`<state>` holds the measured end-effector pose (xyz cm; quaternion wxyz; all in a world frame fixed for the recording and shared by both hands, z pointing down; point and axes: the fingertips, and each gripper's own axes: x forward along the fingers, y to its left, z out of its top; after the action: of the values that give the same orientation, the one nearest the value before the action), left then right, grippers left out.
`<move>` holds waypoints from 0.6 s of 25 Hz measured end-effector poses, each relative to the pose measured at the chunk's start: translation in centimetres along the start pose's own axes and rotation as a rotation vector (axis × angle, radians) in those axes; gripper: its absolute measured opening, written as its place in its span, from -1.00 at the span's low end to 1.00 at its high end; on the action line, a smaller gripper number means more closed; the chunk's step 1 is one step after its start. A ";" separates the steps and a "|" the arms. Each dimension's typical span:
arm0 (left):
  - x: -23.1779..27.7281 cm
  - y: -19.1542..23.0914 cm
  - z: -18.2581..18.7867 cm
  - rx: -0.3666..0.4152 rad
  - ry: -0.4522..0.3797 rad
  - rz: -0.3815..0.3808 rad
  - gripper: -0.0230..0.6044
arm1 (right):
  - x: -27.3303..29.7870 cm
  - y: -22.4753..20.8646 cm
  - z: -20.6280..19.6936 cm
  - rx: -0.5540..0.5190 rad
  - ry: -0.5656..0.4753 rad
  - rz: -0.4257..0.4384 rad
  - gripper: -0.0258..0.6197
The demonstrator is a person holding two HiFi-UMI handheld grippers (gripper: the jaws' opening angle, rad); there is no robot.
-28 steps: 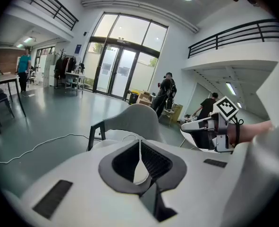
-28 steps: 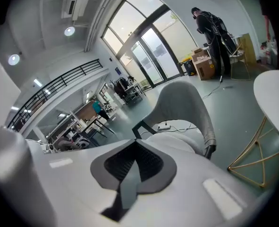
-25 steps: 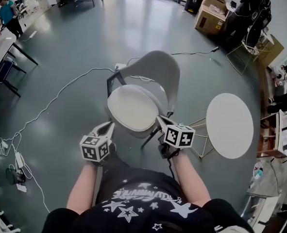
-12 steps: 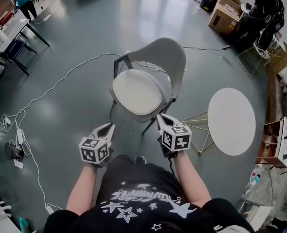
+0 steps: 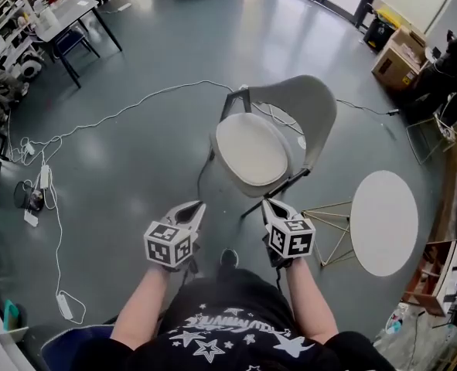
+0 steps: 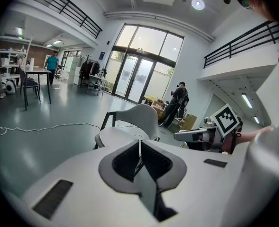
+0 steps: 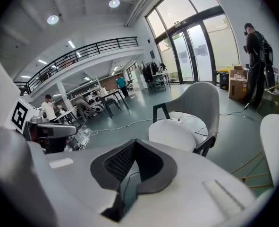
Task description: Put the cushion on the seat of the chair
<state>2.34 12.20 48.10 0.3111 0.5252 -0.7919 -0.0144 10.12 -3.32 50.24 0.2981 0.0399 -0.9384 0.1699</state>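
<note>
A grey shell chair (image 5: 309, 110) stands on the floor in front of me. The round white cushion (image 5: 251, 149) lies flat on its seat. Both grippers hang short of the chair's front edge, apart from the cushion. My left gripper (image 5: 195, 209) is shut with nothing in it, and so is my right gripper (image 5: 268, 205). In the left gripper view the left gripper (image 6: 139, 145) points at the cushion (image 6: 118, 136) and the chair (image 6: 141, 115). The right gripper view shows the right gripper (image 7: 132, 143) before the cushion (image 7: 172, 135) and the chair's backrest (image 7: 203, 100).
A round white side table (image 5: 384, 222) on gold wire legs stands right of the chair. Cables (image 5: 97, 122) run across the floor to the left. A desk (image 5: 69, 14) stands at far left, cardboard boxes (image 5: 394, 56) at far right. A person (image 7: 255, 56) stands beyond the chair.
Both grippers have drawn back from the cushion's front edge, where their tips were a second ago. The chair with the cushion now sits farther away and more to the right.
</note>
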 end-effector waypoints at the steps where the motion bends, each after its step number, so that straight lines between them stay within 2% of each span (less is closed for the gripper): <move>1: -1.0 0.2 -0.4 -0.008 -0.007 0.008 -0.86 | 0.0 0.9 -0.4 -0.007 0.005 0.011 -0.91; 7: -8.1 1.3 -4.1 -0.055 -0.032 0.060 -0.86 | -1.1 7.0 -2.5 -0.048 0.018 0.058 -0.91; 15: -16.3 -0.5 -9.4 -0.084 -0.066 0.099 -0.86 | -5.8 12.3 -6.9 -0.038 0.001 0.080 -0.91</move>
<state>11.66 28.54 47.70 0.3070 0.4709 -0.8256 -0.0495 16.43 10.47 48.57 0.2924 -0.0032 -0.9421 0.1641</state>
